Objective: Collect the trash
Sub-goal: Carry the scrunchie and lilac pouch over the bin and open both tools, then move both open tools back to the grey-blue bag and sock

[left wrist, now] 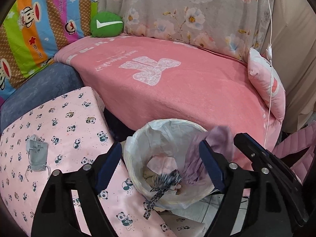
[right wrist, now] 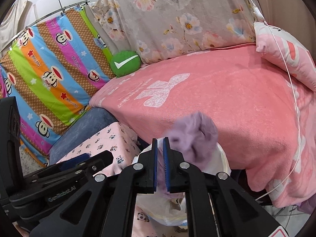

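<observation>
Over the lined trash bin, the left gripper hangs with jaws wide, nothing between them, a leopard-print strip draped across the rim below. Right beside it, the right gripper pinches purple crumpled tissue above the bin, seemingly poised for dropping.

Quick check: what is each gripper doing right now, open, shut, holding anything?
Left gripper: jaws open, empty, over the bin.
Right gripper: jaws nearly shut, purple cloth between them; a firm grip cannot be told.
</observation>
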Demonstrator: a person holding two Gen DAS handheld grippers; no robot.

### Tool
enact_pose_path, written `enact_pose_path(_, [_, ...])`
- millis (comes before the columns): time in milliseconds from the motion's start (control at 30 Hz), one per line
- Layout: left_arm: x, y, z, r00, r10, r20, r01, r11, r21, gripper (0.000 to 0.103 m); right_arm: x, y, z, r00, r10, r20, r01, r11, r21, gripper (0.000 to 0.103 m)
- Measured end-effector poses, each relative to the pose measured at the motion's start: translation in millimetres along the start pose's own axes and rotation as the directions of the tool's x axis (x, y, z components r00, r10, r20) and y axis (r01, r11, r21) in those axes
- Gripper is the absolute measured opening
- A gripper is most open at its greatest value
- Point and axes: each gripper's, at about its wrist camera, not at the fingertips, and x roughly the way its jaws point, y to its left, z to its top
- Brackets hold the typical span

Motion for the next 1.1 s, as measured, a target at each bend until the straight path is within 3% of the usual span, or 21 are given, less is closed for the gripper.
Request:
enact_pose_path(33, [0,1,0,1.000,0.004,-0.002,-0.004,1.000,-0.001,0.077,1,-1,0,1.000,-0.003,-0.002,0.003,1.000,0.000,0.013])
enact_pose_path(200, [3,10,0,1.000,0.022,-0.012,-0.022,0.999,-0.033,0.077,3,-5,-2,1.000,-0.008,0.002,0.008,1.000,0.018,0.035])
enact_pose_path(933, [-17,52,-15,0.998,0.054,0.009,-0.053,0.993,-0.107,0.077,12,34,-22,0.998,0.030,-0.058,-0.034,0.998,-0.055,0.035])
enact_pose_path(1100, [-22,71,-21,0.998,0.069,0.010,-0.067,0.987,-0.145,0.077,13,52,-28,0.997,0.042,-0.067,-0.047,0.996,-0.080,0.042])
